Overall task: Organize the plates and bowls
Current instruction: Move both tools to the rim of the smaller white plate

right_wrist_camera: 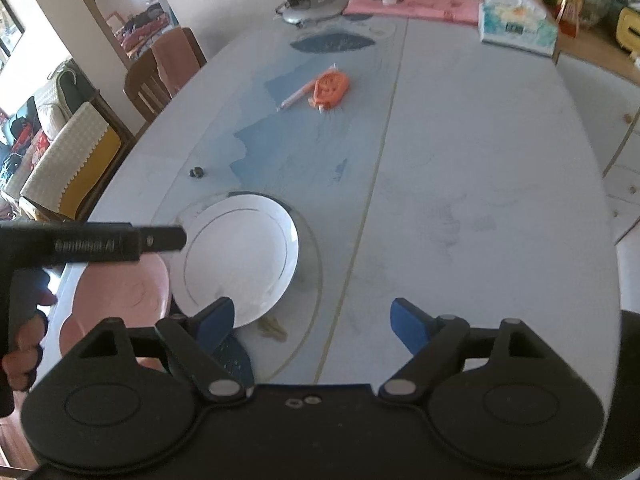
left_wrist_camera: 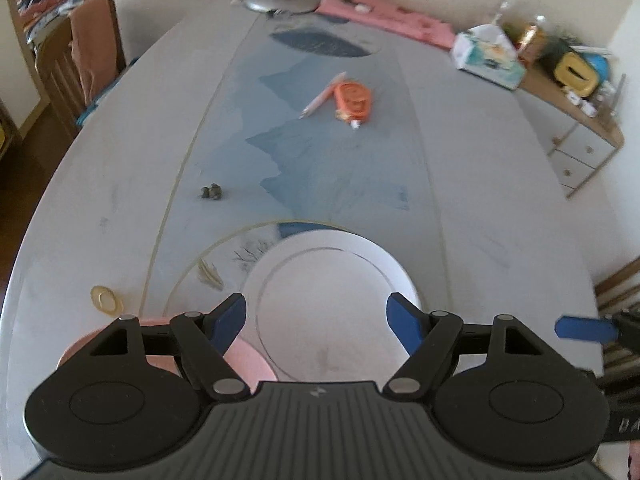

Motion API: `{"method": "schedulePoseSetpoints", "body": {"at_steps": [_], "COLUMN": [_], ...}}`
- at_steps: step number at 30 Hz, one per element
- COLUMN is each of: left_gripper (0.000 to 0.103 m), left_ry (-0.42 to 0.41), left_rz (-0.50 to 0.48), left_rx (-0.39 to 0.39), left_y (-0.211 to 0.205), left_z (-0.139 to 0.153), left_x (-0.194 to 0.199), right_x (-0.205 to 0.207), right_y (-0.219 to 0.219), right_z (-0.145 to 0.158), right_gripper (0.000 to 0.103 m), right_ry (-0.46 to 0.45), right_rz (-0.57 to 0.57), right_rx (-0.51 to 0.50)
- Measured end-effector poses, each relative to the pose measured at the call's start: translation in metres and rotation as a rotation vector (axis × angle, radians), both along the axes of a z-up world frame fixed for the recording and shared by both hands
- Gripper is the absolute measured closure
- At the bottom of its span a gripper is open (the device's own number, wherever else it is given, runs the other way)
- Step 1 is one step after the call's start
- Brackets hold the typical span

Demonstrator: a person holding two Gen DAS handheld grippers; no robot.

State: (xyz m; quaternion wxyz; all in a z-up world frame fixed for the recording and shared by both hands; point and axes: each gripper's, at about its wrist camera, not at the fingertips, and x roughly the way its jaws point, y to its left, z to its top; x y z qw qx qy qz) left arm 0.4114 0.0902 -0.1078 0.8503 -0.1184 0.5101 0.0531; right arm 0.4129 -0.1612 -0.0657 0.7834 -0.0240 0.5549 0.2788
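A white plate (left_wrist_camera: 332,300) (right_wrist_camera: 240,256) with a thin ring line lies on the grey-blue table near its front edge. A pink plate (left_wrist_camera: 248,360) (right_wrist_camera: 120,296) lies beside it on the left, partly under the white plate's edge. My left gripper (left_wrist_camera: 316,316) hovers over the white plate, jaws wide apart, nothing pressed between the blue pads. My right gripper (right_wrist_camera: 312,320) is open to the right of the white plate over bare table; its left finger (right_wrist_camera: 216,322) overlaps the plate's near rim in view. The left gripper's body (right_wrist_camera: 96,242) shows above the pink plate.
An orange case (left_wrist_camera: 354,100) (right_wrist_camera: 330,88) and a pink pen (left_wrist_camera: 322,96) lie mid-table. A small dark object (left_wrist_camera: 212,191) sits left of centre. A lamp base (left_wrist_camera: 276,0), pink cloth (left_wrist_camera: 384,16) and tissue box (left_wrist_camera: 488,56) stand at the far end. Chairs (left_wrist_camera: 80,64) line the left side.
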Motion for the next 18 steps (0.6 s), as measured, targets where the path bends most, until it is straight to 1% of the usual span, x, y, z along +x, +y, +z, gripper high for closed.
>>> {"method": "schedulePoseSetpoints", "body": {"at_steps": [3, 5, 12, 14, 15, 17, 18], "left_gripper": [0.026, 0.026, 0.028, 0.043, 0.046, 0.055, 0.056], "left_ry": [0.026, 0.030, 0.053, 0.064, 0.072, 0.087, 0.090], "left_rz": [0.031, 0.049, 0.070, 0.077, 0.080, 0.083, 0.088], "left_rx": [0.012, 0.020, -0.004, -0.010, -0.009, -0.026, -0.036], "left_y": [0.012, 0.020, 0.037, 0.041, 0.041, 0.044, 0.045], "left_z": [-0.014, -0.021, -0.039, -0.045, -0.048, -0.054, -0.056], "left_x": [0.012, 0.018, 0.034, 0.037, 0.037, 0.039, 0.040], "right_x": [0.009, 0.014, 0.029, 0.033, 0.035, 0.037, 0.039], "right_y": [0.009, 0.015, 0.031, 0.034, 0.036, 0.039, 0.039], "right_z": [-0.013, -0.021, -0.045, -0.052, -0.055, -0.061, -0.064], "right_gripper": [0.019, 0.022, 0.029, 0.031, 0.033, 0.041, 0.043], "right_ry": [0.023, 0.039, 0.092, 0.110, 0.117, 0.134, 0.145], "right_rz": [0.014, 0.024, 0.032, 0.032, 0.032, 0.030, 0.026], "right_rx": [-0.010, -0.013, -0.015, -0.014, -0.014, -0.018, -0.015]}}
